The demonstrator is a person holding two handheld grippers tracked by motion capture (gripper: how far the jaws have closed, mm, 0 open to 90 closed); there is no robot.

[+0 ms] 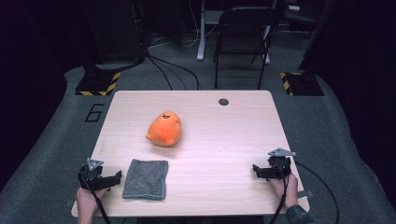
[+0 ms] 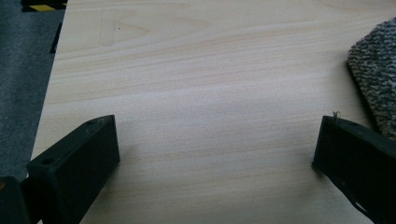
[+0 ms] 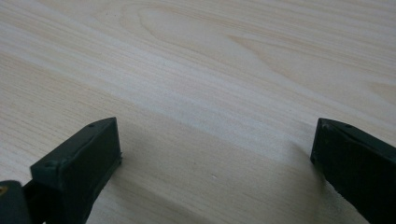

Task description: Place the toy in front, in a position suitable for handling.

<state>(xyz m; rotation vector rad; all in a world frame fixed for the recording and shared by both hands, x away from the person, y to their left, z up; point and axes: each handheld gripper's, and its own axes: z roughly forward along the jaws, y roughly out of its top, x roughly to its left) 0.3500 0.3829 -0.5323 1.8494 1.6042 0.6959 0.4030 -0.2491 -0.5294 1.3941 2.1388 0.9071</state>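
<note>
From the high view, the left tool (image 1: 114,177) is resting at the table's (image 1: 224,135) near-left corner, its tips just beside the grey, nubbly folded cloth (image 1: 145,178). A rounded orange plush toy (image 1: 164,129) is sitting farther back, and the right tool (image 1: 256,171) is lying well apart.

In the left gripper view, the jaws are gaping wide over bare woodgrain, the cloth (image 2: 376,84) edging in at right.

In the right gripper view, the jaws are spreading wide above open wood.
</note>
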